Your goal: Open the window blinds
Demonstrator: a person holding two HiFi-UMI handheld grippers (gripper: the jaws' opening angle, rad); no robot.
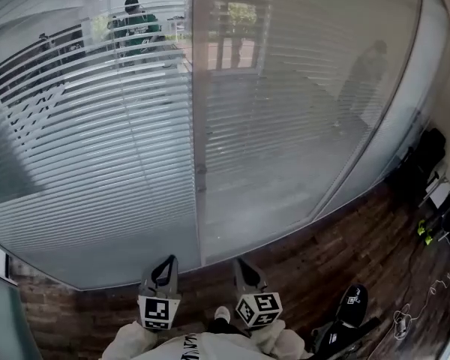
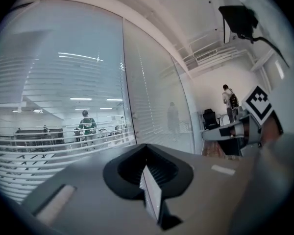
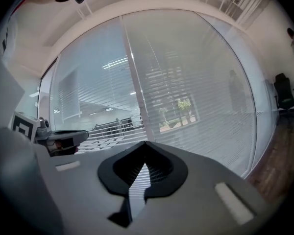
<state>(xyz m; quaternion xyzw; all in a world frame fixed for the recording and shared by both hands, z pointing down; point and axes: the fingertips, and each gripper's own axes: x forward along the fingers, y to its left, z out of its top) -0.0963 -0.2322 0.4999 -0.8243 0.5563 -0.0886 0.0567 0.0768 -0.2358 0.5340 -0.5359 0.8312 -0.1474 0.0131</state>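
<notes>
We hold the left hand-held gripper (image 1: 167,264) and the right hand-held gripper (image 1: 243,265) side by side near us, each clenched on nothing. Beyond them the window blinds (image 1: 97,163) hang lowered across both panes, left and right, their slats seemingly part-tilted.

**Closed fingers facing the blinds**

The right gripper (image 3: 143,173) has its fingers (image 3: 161,168) pressed together with nothing between them. Ahead, slatted window blinds (image 3: 186,97) span two panes split by a vertical post (image 3: 132,77). The left gripper (image 3: 63,138) shows at the left edge, and the wooden floor (image 3: 279,160) at the lower right.
</notes>
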